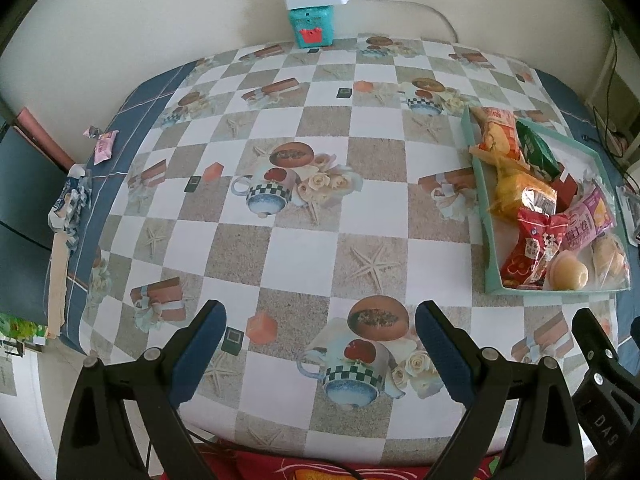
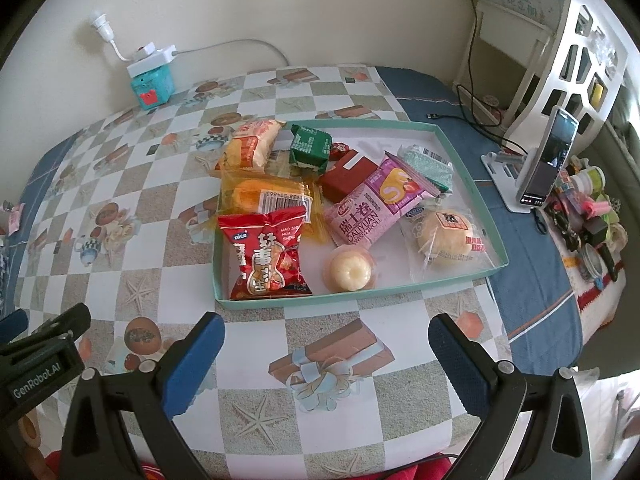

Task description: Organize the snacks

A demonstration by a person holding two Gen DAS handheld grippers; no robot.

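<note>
Both grippers, left and right, hover near the table edge with jaws wide apart and empty, snacks piled in the tray at right, so grabbing the red bag likely drags overlapped packets out.

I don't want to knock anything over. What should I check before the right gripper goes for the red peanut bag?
1. Right gripper open, nothing between its fingers: ok.
2. Left gripper open, clear of the tray: ok.
3. Red peanut bag in the tray's near left corner, facing the right gripper: ok.
4. Bag free: not ok, orange packet touches its top.
5. Bag sealed: cannot tell.
</note>
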